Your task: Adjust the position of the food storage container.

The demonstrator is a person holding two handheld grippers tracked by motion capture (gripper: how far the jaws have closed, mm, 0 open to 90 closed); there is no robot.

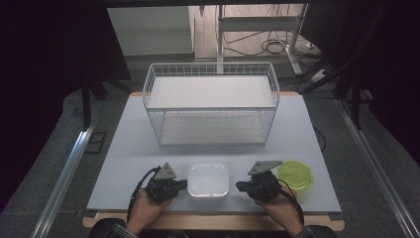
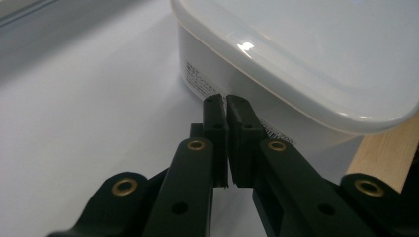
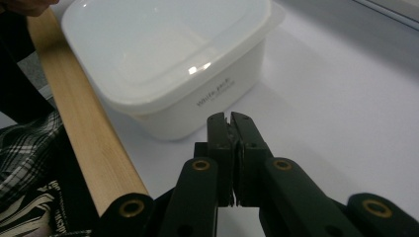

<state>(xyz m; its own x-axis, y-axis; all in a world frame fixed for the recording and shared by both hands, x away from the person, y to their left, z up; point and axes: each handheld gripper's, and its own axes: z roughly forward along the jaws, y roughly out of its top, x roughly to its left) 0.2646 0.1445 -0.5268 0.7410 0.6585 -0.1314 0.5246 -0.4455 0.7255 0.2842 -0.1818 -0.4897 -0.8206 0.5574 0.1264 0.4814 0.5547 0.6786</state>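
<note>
White lidded container (image 1: 208,180) at lower centre of the high view, flanked by both grippers.

Your left gripper (image 1: 182,185) has its jaws closed on nothing, tips just beside the container's left wall (possibly touching; you cannot tell). Your right gripper (image 1: 241,186) is likewise closed and empty, near the right wall. A green lid (image 1: 296,176) lies at lower right, a wire basket (image 1: 211,103) at centre.

You are working at a white table (image 1: 129,163) with a wooden edge; grey floor (image 1: 59,134), dark curtains (image 1: 44,59) and cables (image 1: 277,47) are surrounding it.
</note>
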